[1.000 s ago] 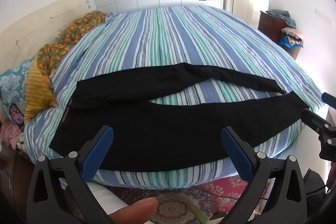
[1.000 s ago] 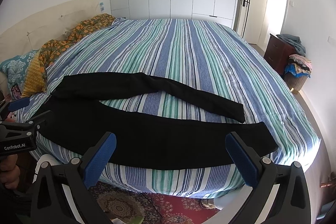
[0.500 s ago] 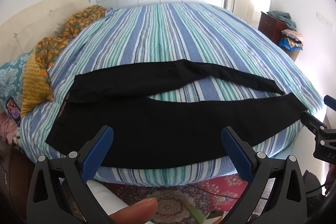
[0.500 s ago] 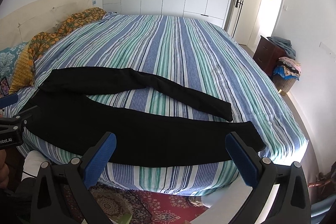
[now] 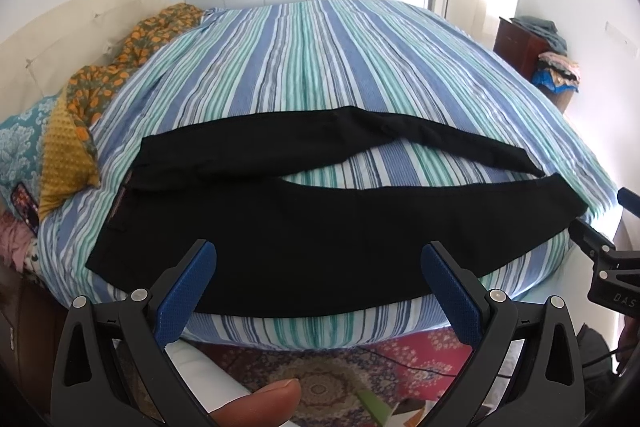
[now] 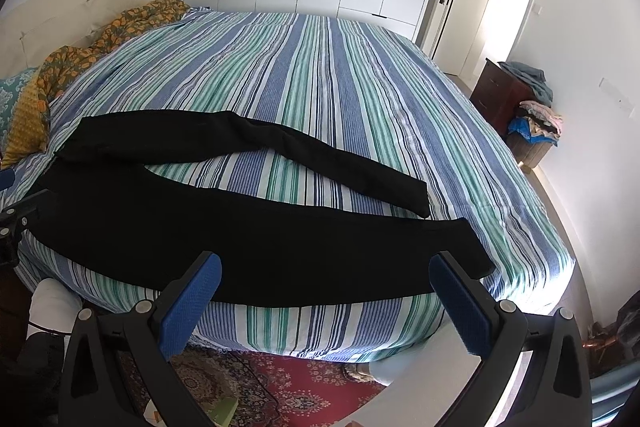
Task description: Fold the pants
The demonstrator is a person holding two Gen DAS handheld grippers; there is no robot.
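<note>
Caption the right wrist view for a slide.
Open right gripper hovers off the bed's near edge, black pants spread flat with legs apart, unfolded.

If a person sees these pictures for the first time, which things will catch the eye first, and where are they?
First come the black pants, spread flat along the near edge of the striped bed, their two legs apart in a narrow V. Next are the two open tools at the bottom of each view, the left tool and the right tool, both short of the cloth.

Matt black cloth pants [image 5: 320, 239] on striped woven bedspread [image 5: 320, 67].
</note>
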